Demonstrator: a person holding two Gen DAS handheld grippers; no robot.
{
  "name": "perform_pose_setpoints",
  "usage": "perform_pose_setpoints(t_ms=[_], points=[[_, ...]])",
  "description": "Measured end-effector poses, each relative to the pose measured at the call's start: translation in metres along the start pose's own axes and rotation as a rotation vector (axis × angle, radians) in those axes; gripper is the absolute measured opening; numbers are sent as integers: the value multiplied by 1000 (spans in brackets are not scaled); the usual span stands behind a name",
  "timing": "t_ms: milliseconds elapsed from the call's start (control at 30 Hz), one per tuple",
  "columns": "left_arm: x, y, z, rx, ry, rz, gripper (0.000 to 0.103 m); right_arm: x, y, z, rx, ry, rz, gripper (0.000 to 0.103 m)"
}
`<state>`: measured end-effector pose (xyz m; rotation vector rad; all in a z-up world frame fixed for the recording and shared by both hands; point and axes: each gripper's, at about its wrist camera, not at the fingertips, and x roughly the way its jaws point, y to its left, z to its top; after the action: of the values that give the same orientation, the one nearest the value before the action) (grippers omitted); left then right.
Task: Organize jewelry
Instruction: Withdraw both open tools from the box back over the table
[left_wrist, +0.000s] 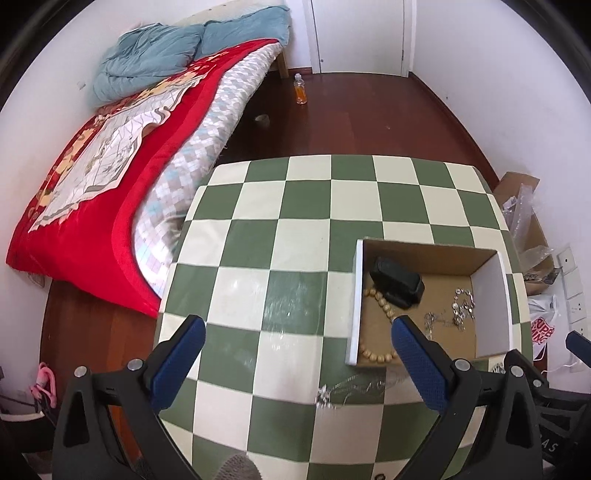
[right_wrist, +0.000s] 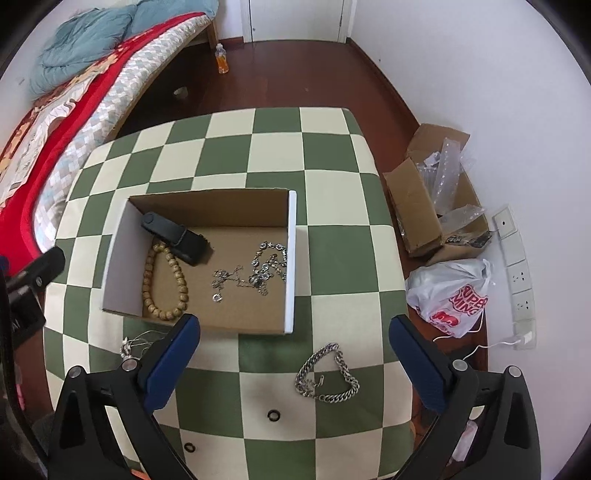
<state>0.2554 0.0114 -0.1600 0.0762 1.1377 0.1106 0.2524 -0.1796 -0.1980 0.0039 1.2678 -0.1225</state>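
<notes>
Both the left gripper and right gripper gaped empty. A chunky silver curb-chain bracelet lay outside the open cardboard box; grasping it seemed next.

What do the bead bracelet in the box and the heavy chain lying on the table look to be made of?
Bead bracelet: likely wood, tan round beads with a dull, faintly grainy look. Heavy chain: seemingly metal, silver-grey interlocked curb links with bright glints; which metal cannot be told. Box: corrugated cardboard, brown inside, white outside.
</notes>
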Motion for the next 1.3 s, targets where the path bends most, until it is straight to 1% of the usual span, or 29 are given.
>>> perform_pose_setpoints(t_ms=[200, 533, 667, 767, 833, 933, 1033, 1067, 1100, 1133, 1167, 1200, 1300], points=[[-33, 9, -19, -6, -63, 1, 103, -30, 4, -18, 0, -66, 5, 103], [-91, 29, -39, -29, -154, -17, 103, -97, 7, -47, 15, -209, 12, 103], [-106, 38, -47, -48, -178, -25, 103, -115, 7, -56, 25, -230, 48, 103], [-109, 45, -56, -63, -180, -26, 103, -121, 6, -65, 37, -234, 74, 103], [-105, 51, -64, -68, -176, -8, 103, -117, 1, -73, 56, -218, 102, 103], [-86, 60, -77, -77, -145, 40, 103, -101, -9, -83, 87, -183, 106, 103], [-54, 65, -89, -81, -67, 52, 102, -71, -28, -95, 146, -109, 109, 102], [-40, 65, -92, -82, -39, 55, 102, -62, -34, -98, 164, -92, 116, 99], [-30, 64, -94, -80, -21, 55, 102, -52, -42, -102, 189, -75, 126, 86], [-20, 62, -96, -75, -2, 53, 102, -41, -50, -105, 210, -53, 118, 72], [-9, 59, -98, -64, 13, 51, 102, -33, -56, -107, 223, -38, 113, 67], [2, 54, -99, -48, 26, 51, 102, -22, -64, -110, 243, -24, 115, 65], [31, 38, -99, 0, 71, 38, 102, 2, -82, -113, 287, 1, 112, 66]])
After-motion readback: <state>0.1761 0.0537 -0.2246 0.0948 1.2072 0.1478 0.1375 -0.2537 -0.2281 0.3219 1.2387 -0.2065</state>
